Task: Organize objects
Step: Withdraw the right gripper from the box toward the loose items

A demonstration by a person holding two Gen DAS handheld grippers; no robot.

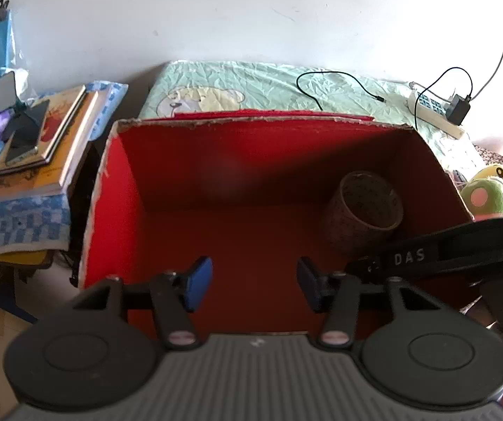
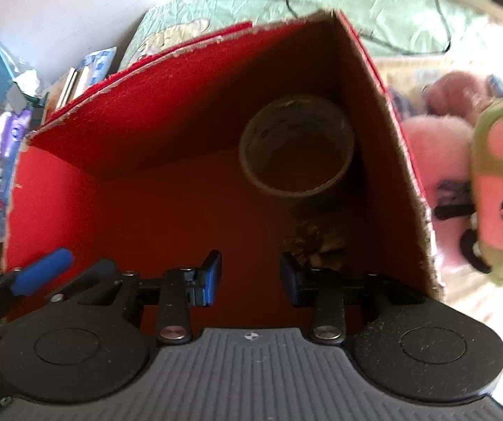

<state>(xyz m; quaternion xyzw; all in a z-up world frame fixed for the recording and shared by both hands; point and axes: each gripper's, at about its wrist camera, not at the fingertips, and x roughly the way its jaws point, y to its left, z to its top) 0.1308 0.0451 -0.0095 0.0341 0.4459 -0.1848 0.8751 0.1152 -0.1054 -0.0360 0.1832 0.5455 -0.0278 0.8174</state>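
I hold my left gripper (image 1: 254,284) and right gripper (image 2: 250,277) over the red cardboard box (image 1: 125,182), tilted down. Both jaws are spread, empty. A patterned cup (image 1: 363,207) lies inside.

Bright daylight washes out the white wall (image 1: 216,10); deep shadow fills the red cardboard box's (image 1: 118,182) right inner corner. Right wrist view is motion-blurred, its edges fisheye-bent.

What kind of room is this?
Likely a bedroom at home: a cartoon-print bedsheet, plush toys beside the red box, and a stack of books on a side table.
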